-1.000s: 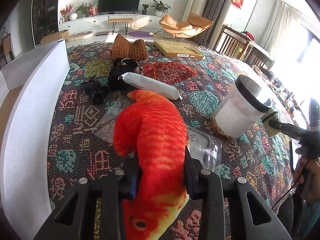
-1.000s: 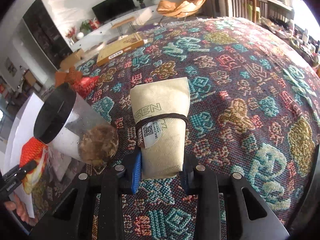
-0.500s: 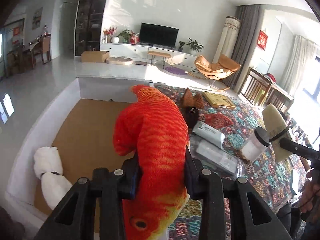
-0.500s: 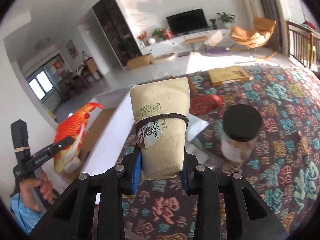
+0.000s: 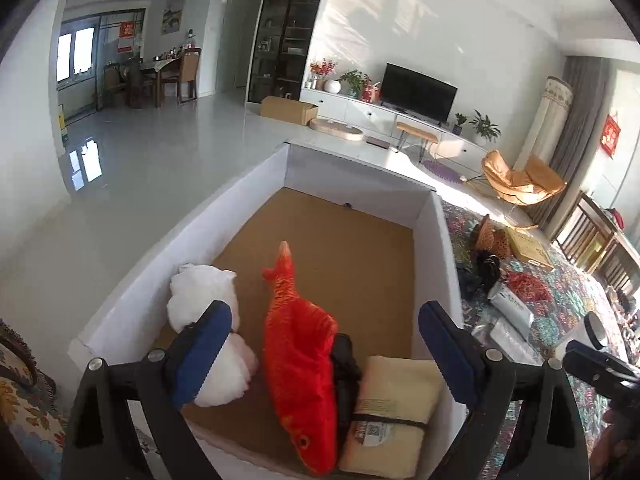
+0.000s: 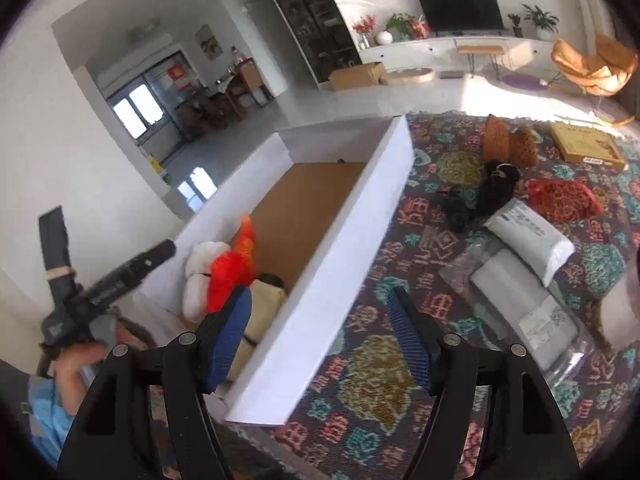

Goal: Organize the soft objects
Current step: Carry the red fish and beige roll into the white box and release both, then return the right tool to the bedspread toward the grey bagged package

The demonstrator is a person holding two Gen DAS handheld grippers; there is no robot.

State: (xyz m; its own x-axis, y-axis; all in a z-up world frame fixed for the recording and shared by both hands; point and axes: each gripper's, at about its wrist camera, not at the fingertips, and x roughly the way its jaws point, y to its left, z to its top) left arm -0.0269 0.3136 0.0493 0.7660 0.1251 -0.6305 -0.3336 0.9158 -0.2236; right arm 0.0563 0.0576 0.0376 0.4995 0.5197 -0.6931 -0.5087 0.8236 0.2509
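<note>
A white-walled box with a brown floor holds a red plush fish, a white plush toy and a beige rolled cloth with a dark band. My left gripper is open and empty, above the box's near end. My right gripper is open and empty, above the box's right wall. The fish, the white toy and the beige roll also show in the right wrist view.
On the patterned cloth right of the box lie a black soft item, a red mesh pouch, brown cushions, white packets, a clear plastic bag and a flat yellow box.
Both grippers moved over the box and opened. The fish and the beige roll left the jaws and now lie in the box beside the white toy.
</note>
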